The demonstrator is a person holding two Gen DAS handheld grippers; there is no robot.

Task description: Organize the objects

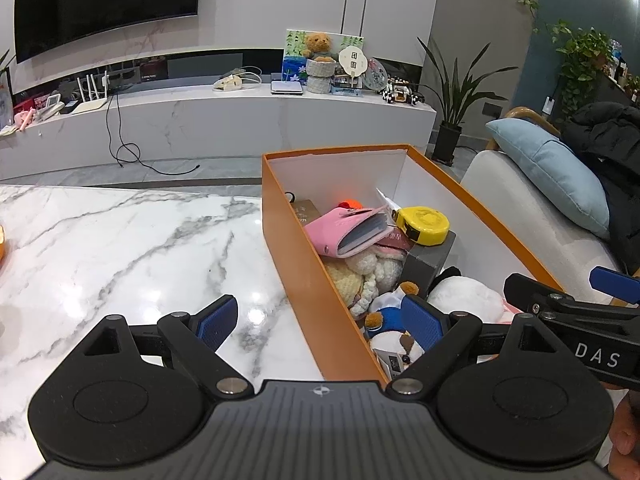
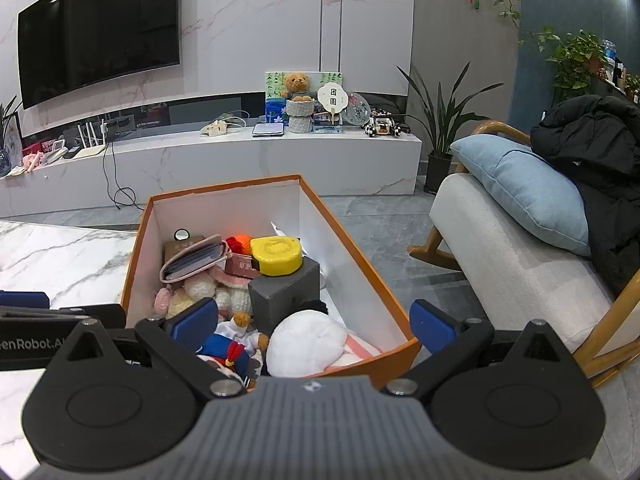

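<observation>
The orange box (image 2: 344, 236) sits at the right edge of the marble table (image 1: 120, 240), its far end reaching toward the table's far edge, and it already holds the gathered clutter. That seems the point of it: one container keeps loose items off the tabletop. Inside, a yellow tape measure (image 2: 276, 255) rests on top of a grey block (image 2: 280, 296), likely set there because the floor of the box was taken. A pink card wallet (image 1: 352, 232) leans half open over crocheted dolls (image 1: 360, 276). Nearest the cameras lie a white plush (image 2: 306, 342) and a small blue-and-white toy (image 2: 224, 346).

The left hand-held gripper (image 1: 320, 322) hovers with its blue pads spread wide, straddling the box's left wall and holding nothing. The right hand-held gripper (image 2: 314, 326) is likewise spread and empty, one finger over the toys, the other outside the right wall. Both hang at the near end, which suggests either a fresh release or a move to shift the box itself.

Beyond the table's right edge stands a pale armchair (image 2: 500, 256) with a blue cushion (image 2: 524, 188).
</observation>
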